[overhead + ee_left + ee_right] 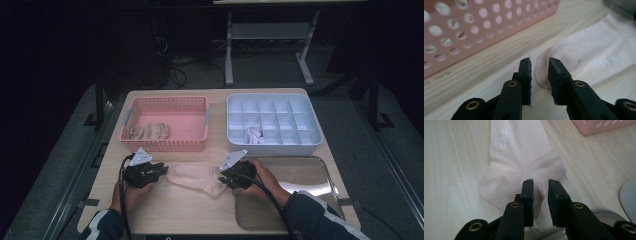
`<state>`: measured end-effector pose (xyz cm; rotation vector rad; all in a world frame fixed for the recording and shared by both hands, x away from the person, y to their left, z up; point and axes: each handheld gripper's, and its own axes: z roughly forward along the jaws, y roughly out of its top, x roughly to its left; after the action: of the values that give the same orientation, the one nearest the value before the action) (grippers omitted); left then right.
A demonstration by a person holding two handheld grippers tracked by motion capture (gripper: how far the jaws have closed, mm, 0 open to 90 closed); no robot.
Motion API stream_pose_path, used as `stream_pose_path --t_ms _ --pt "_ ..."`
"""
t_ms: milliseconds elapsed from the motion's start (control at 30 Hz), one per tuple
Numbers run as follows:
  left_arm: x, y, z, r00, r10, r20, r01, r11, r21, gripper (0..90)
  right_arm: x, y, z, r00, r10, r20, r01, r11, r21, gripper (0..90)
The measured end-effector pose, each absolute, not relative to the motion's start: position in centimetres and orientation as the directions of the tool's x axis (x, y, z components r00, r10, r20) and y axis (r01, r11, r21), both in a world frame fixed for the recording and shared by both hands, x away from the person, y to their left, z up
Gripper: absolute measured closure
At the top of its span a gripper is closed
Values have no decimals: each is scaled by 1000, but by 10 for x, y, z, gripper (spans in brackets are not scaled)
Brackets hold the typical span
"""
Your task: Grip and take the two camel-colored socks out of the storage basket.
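A pale pink sock [196, 178] lies flat near the front of a light wooden table [170, 212], between two hand-held grippers. The left gripper [161, 170] sits at the sock's nine o'clock end; in the left gripper view its jaws stand slightly apart just before the sock's rounded end, nothing pinched between them. The right gripper [223, 179] sits at the sock's three o'clock end; in the right gripper view its jaws are likewise a little open above the fabric, not clamping it. At the sock's eleven o'clock stands a pink perforated basket [131, 116] holding more socks, at one o'clock a white divided box [314, 119], and at three o'clock a shiny metal tray [305, 172].
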<state>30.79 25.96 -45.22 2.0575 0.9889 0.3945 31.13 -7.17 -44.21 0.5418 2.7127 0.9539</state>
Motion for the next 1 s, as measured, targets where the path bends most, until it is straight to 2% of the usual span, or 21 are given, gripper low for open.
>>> stream_pose_path --t_ms 100,233,300,400,433,467,500,600,667,767,1000 --pt "309 259 -450 691 716 -96 493 -370 787 639 302 -69 -435 -925 374 -67 233 696 679 779" --pt "311 251 -456 710 699 -84 507 -425 750 562 290 -57 -436 -951 302 -64 179 707 684 783" --pt "312 247 -460 714 698 -49 506 -466 726 591 289 -51 -441 -957 284 -63 169 718 675 776" --pt "313 246 -462 708 704 -57 520 -464 717 728 288 -47 -449 -960 274 -60 168 734 658 773" --pt "314 246 -462 711 701 -55 517 -469 716 728 289 -46 -452 -962 267 -64 164 747 645 771" --pt "314 246 -461 715 698 -47 513 -477 714 816 291 -45 -456 -964 261 -53 171 757 631 761" --pt "313 246 -461 713 700 -42 512 -479 713 844 292 -45 -457 -965 258 -43 175 758 629 761" --pt "313 248 -456 713 700 -32 494 -470 731 862 294 -47 -458 -965 263 -19 192 751 632 765" --pt "313 248 -452 713 700 -28 483 -461 744 865 293 -46 -458 -972 230 -47 150 762 629 766" --pt "315 248 -448 710 703 -31 474 -445 759 865 290 -44 -457 -976 215 -34 148 768 623 767" --pt "327 243 -457 694 720 -8 489 -464 739 832 291 -44 -457 -978 208 -20 151 769 621 766"
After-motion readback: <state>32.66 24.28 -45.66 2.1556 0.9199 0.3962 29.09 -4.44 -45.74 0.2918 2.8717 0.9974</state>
